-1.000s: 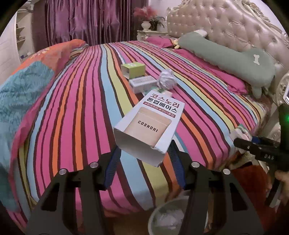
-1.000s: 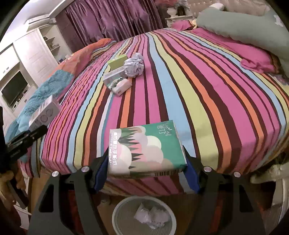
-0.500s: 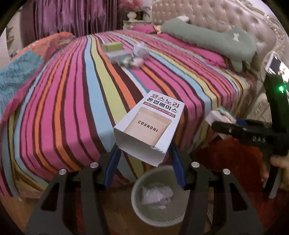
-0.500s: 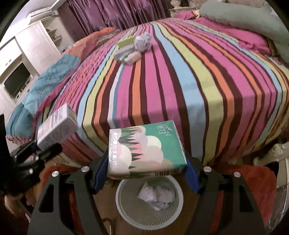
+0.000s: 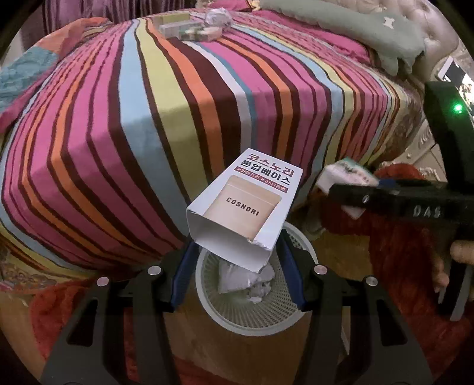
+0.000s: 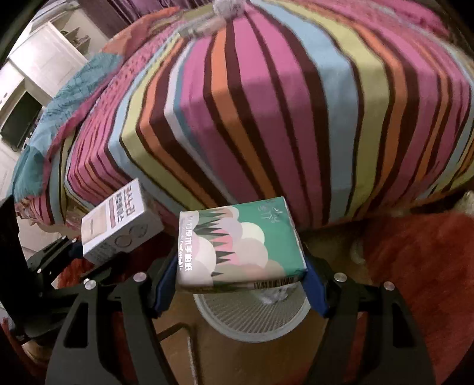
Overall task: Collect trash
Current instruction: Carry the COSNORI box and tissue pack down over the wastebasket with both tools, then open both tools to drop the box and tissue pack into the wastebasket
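Left tool [image 5: 237,260]: clamped on the white Cosnori carton [image 5: 246,213], torn open end toward the camera.
Right tool [image 6: 240,275]: pads pressed on both sides of a green tissue pack [image 6: 237,245].
Bin [image 5: 254,308]: white mesh wastebasket directly below both tools — crumpled paper [image 5: 246,278] inside.
Ahead: striped bed [image 5: 154,118] edge, just beyond the tips.
Far end of bed: small boxes [image 5: 174,25] and a paper ball [image 5: 219,16] — well apart from both tools.
Floor: red rug [image 6: 414,254] beside the bin.
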The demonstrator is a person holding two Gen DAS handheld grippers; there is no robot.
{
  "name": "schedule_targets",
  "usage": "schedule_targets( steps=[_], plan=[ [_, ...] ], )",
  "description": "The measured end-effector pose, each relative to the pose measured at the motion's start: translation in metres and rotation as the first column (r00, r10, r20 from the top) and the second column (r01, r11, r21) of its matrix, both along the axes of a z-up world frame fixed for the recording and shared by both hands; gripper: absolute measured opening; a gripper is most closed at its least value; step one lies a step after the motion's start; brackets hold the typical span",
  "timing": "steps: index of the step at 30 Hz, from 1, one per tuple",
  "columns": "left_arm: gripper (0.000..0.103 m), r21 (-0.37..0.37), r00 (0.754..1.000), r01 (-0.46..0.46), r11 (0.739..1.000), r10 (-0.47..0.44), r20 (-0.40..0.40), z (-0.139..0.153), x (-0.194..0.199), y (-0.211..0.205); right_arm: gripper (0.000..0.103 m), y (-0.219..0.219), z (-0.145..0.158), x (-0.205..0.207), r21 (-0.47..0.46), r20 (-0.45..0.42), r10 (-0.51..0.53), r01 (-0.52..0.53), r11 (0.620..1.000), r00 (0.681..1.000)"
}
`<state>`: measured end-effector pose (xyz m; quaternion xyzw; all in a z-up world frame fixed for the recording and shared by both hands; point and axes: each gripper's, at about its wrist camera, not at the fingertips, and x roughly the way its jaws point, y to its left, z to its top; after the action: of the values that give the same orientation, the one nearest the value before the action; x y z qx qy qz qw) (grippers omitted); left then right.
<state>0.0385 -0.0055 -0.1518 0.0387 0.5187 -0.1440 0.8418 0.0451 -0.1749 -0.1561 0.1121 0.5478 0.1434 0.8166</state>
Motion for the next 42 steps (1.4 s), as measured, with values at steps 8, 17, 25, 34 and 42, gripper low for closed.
schedule_targets(
  steps=[8,17,25,34,42],
  plan=[
    [0.053,0.035,0.99,0.043,0.998,-0.038,-0.139,-0.031,0.007,-0.015,0.068,0.003,-0.028,0.01,0.021,-0.135,-0.028,0.031,0.999,0.99],
    [0.053,0.065,0.955,0.008,0.998,0.011,-0.295,-0.069,0.024,-0.021,0.068,0.012,-0.067,0.026,0.003,-0.283,-0.066,0.069,0.998,0.957],
    [0.053,0.102,0.893,-0.047,0.994,0.087,-0.442,-0.111,0.035,-0.016,0.068,0.018,-0.108,0.034,-0.044,-0.405,-0.091,0.08,0.996,0.91],
    [0.053,0.107,0.837,-0.056,0.993,0.105,-0.537,-0.146,0.044,-0.018,0.068,0.018,-0.14,0.034,-0.063,-0.501,-0.113,0.094,0.994,0.858],
    [0.059,0.133,0.784,-0.089,0.987,0.151,-0.601,-0.171,0.05,-0.015,0.07,0.022,-0.156,0.033,-0.053,-0.544,-0.094,0.078,0.996,0.834]
  ],
)
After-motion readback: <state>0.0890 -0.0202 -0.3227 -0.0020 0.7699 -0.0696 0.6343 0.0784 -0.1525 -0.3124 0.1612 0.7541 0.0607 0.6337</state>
